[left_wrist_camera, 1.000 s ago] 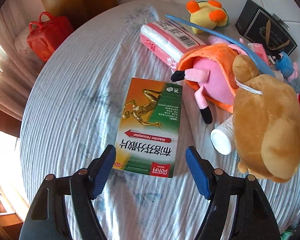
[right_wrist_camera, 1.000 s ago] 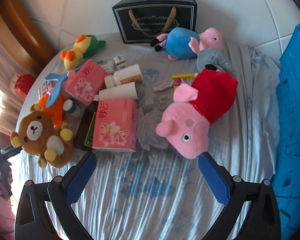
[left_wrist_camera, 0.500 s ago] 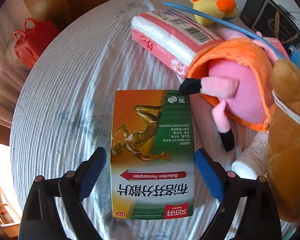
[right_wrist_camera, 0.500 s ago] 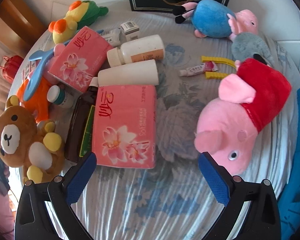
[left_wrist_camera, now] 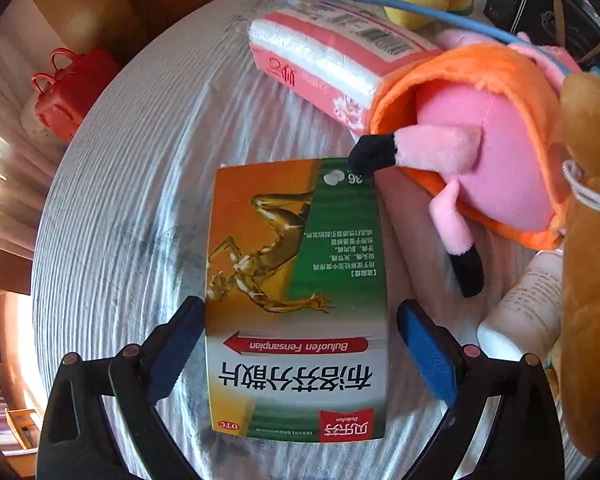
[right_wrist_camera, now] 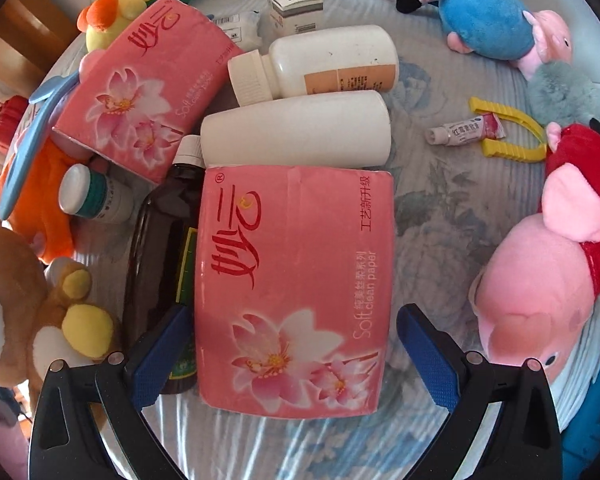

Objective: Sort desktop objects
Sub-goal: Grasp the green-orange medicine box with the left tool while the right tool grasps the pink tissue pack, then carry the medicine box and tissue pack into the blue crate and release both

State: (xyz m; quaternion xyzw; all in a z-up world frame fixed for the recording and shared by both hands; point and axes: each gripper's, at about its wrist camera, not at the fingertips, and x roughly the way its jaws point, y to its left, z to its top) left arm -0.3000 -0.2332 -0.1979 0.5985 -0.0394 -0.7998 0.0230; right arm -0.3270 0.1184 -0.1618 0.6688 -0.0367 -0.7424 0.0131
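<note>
The medicine box (left_wrist_camera: 298, 304) lay flat on the counter (left_wrist_camera: 132, 184), a plush pig (left_wrist_camera: 472, 156) to its right. In the right wrist view, the tissue pack (right_wrist_camera: 294, 288) lay between a syrup bottle (right_wrist_camera: 162, 256) at left and a second plush pig (right_wrist_camera: 540, 288) at right, two white bottles (right_wrist_camera: 296, 132) behind it.

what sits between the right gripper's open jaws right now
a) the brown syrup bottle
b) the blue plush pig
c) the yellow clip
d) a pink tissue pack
d: the pink tissue pack fills the gap at the right gripper, whose jaws flank it.
</note>
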